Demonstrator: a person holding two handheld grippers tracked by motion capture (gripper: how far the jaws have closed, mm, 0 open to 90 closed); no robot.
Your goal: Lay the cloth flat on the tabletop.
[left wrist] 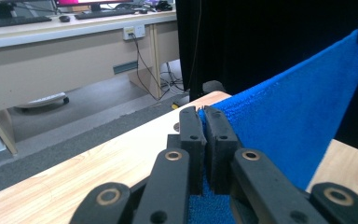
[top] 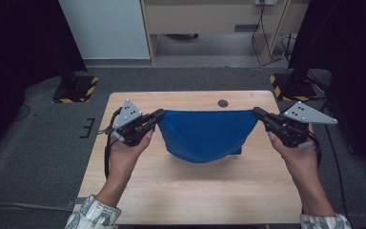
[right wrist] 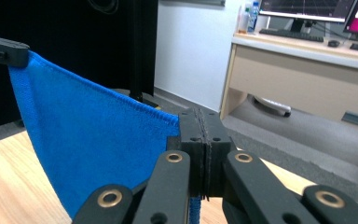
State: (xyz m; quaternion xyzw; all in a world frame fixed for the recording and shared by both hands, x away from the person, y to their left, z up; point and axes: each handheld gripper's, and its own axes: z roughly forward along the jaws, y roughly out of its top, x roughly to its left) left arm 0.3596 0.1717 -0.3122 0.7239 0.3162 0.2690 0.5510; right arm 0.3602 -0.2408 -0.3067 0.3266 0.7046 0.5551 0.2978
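Wooden table [top: 138,200] fills the middle of the high view, set on grey carpet with a pale desk [top: 209,19] and dark curtains behind it. Nearest the table's front edge, two patterned sleeves [top: 93,215] and forearms come in. Farther up, the left gripper [top: 158,116] and the right gripper [top: 258,113] are held over the table's far half, well apart, their tips pointing at each other. Between them hangs a blue cloth [top: 205,133], its top edge pulled nearly straight from tip to tip and its lower part sagging in a curve toward the table top; whether it touches the wood I cannot tell. In the left gripper view the jaws are pressed together on one corner of the cloth. In the right gripper view the jaws likewise pinch the opposite corner. Beyond the cloth, near the table's far edge, sits a small dark round cable hole [top: 223,103].
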